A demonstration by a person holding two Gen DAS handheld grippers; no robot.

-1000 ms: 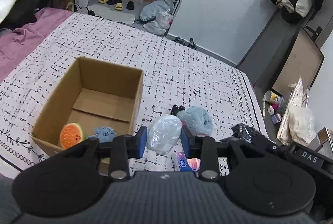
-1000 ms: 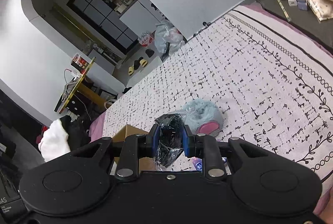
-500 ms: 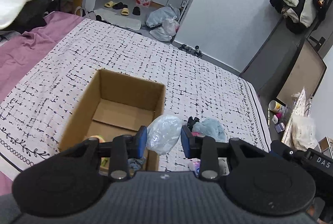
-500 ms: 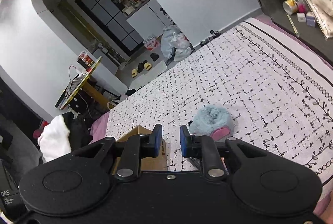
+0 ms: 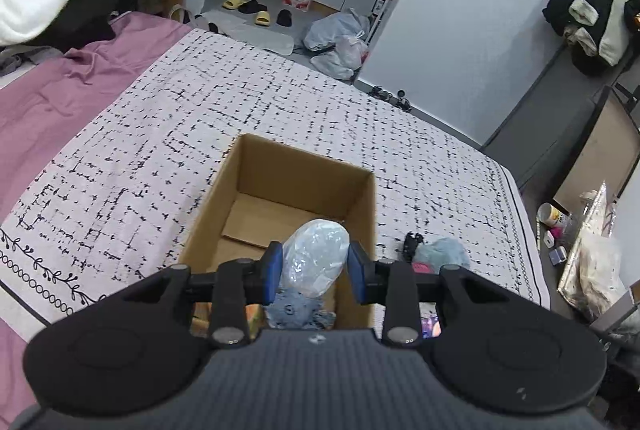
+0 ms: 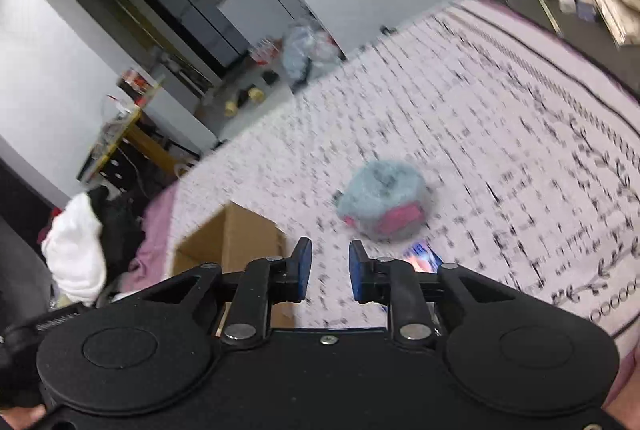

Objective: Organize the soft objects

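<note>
The left gripper (image 5: pixel 314 272) is closed on a pale clear-wrapped bundle (image 5: pixel 314 256), its blue pads pressing both sides, and holds it over the near part of the open cardboard box (image 5: pixel 362 214) on the patterned bedspread (image 5: pixel 160 134). Only the left wrist view looks into the box: a blue plush item (image 5: pixel 298 312) lies at its near end, just under the bundle. That view catches only the top of the fluffy blue-and-pink toy (image 5: pixel 442 252) right of the box.

The right wrist view, blurred, shows that toy (image 6: pixel 382 200) whole, lying on the bedspread (image 6: pixel 500 102) with a colourful packet (image 6: pixel 422 256) near it. The right gripper (image 6: pixel 330 268) is at its narrowest, a small gap showing, holding nothing. Here the box (image 6: pixel 236 234) appears only from outside, at the left.
</note>
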